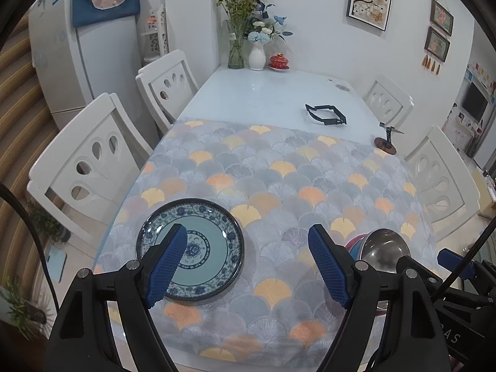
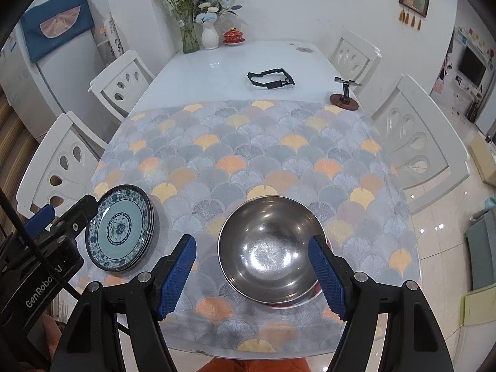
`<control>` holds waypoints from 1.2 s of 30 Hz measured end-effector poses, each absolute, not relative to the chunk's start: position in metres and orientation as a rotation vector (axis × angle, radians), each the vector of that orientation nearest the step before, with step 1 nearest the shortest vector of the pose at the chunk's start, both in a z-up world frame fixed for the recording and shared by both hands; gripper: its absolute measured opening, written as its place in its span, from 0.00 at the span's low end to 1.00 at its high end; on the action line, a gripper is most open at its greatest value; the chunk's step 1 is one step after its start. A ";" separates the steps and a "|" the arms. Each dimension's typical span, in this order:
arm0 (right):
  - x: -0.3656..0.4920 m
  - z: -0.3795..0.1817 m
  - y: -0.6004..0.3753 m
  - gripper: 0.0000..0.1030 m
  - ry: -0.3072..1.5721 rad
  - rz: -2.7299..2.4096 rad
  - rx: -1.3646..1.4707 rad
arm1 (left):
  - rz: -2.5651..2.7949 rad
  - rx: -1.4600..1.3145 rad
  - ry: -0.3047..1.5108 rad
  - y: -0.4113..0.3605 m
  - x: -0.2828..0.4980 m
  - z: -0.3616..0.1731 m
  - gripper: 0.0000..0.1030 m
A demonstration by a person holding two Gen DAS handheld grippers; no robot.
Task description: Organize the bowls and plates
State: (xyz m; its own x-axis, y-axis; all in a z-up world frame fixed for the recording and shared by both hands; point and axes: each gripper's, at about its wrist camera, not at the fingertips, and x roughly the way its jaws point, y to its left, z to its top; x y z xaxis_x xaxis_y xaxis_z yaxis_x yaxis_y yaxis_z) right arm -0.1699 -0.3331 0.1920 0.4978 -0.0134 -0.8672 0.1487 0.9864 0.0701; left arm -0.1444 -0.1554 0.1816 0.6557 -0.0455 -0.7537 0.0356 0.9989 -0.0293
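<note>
A blue-and-white patterned plate (image 1: 198, 248) lies at the near left of the fan-pattern cloth; in the right wrist view it tops a low stack of plates (image 2: 121, 228). My left gripper (image 1: 248, 235) hovers open just right of it, its left finger (image 1: 167, 263) overlapping the plate and nothing between the pads. A steel bowl (image 2: 266, 248) rests nested on coloured bowls, whose pink and blue rims (image 1: 353, 245) show beside the steel bowl (image 1: 384, 248). My right gripper (image 2: 251, 243) is open above the bowl, its right finger (image 2: 328, 276) over the bowl's right rim.
On the bare white table (image 2: 217, 65) beyond the cloth lie a black strap (image 2: 271, 79) and a small stand on a wooden base (image 2: 344, 97). Vases (image 2: 210, 37) and a red lidded cup (image 2: 233, 36) stand at the far end. White chairs (image 1: 90, 161) flank both sides.
</note>
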 end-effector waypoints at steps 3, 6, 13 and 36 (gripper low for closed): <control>-0.170 0.192 -0.333 0.70 1.049 -0.097 0.142 | -0.046 -0.010 0.856 -0.156 -0.145 0.181 0.77; -0.170 0.191 -0.333 0.70 1.049 -0.097 0.142 | -0.046 -0.011 0.855 -0.156 -0.145 0.181 0.77; -0.170 0.191 -0.333 0.70 1.051 -0.096 0.145 | -0.045 -0.011 0.854 -0.154 -0.145 0.179 0.77; -0.170 0.190 -0.334 0.70 1.053 -0.097 0.148 | -0.048 -0.010 0.857 -0.152 -0.146 0.178 0.77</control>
State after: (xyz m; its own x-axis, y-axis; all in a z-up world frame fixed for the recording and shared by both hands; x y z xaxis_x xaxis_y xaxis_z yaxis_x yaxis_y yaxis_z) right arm -0.1701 -0.3340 0.1903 0.4923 -0.0086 -0.8704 0.1504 0.9858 0.0753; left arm -0.1458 -0.1522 0.1782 0.6534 -0.0460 -0.7556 0.0382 0.9989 -0.0279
